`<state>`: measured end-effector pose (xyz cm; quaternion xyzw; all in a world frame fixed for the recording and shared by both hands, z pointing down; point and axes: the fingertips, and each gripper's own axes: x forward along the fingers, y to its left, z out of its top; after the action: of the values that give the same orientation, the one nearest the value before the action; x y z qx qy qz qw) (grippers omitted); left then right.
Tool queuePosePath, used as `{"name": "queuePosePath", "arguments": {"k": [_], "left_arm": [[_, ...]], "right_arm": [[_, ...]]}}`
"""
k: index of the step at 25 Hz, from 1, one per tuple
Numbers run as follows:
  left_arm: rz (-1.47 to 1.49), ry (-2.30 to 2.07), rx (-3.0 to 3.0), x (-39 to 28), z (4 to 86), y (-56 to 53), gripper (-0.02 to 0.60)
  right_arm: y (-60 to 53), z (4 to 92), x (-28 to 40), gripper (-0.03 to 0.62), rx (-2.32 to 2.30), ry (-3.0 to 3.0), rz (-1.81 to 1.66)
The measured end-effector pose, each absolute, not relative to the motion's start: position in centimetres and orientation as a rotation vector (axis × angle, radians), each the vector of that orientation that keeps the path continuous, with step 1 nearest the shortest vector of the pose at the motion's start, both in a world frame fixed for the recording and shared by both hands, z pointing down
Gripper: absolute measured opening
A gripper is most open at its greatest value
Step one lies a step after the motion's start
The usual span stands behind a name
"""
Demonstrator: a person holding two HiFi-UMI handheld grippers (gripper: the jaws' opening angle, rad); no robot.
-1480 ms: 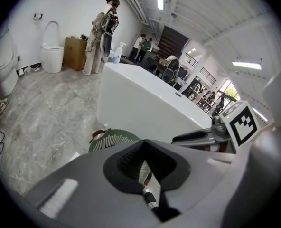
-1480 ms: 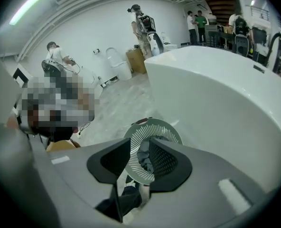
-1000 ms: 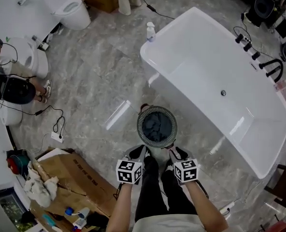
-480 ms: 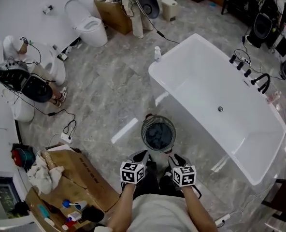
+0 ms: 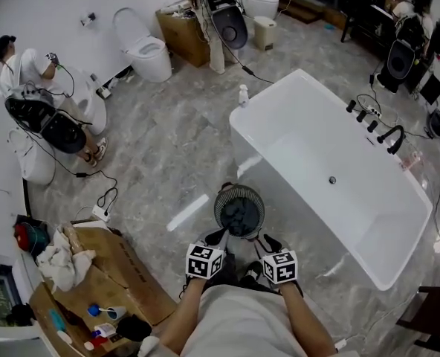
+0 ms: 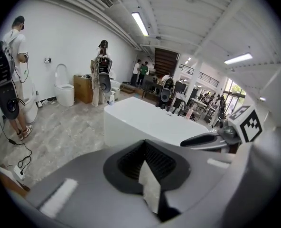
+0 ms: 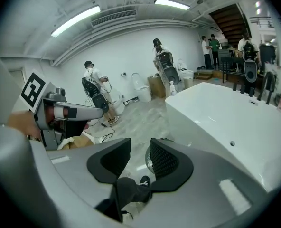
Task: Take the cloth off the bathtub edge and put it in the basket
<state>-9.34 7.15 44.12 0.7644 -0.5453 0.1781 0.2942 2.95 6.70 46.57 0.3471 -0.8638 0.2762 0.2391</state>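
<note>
Lying bunched in the bottom of the basket (image 5: 218,203), the dark cloth (image 5: 240,213) shows no clear long axis, and nothing of it hangs over the rim. Just beside the basket, on its far right, stands the bathtub (image 5: 302,147). Its edge is bare, so I judge the task done. On the near side of the basket both grippers point toward it and downward, one to each side of its centre, apart from it and about equally near. The left gripper (image 5: 218,238) has its jaws together on nothing. The right gripper (image 5: 266,242) has its jaws a little apart and empty, with the basket's mesh showing through the gap. No further reach looks called for.
</note>
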Motion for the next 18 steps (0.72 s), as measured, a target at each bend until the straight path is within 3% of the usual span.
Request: {"name": "queuePosePath", "arguments": {"k": [10, 18], "left_arm": [[0.479, -1.459, 2.046, -8.8, 44.3, 8.5, 0.057], [0.485, -1.453, 2.037, -8.6, 44.5, 9.0, 0.057]], "right_arm": [[7.0, 46.5, 4.2, 0.116, 0.971, -2.381, 0.752], [7.1, 46.1, 4.1, 0.016, 0.977, -2.393, 0.744]]}}
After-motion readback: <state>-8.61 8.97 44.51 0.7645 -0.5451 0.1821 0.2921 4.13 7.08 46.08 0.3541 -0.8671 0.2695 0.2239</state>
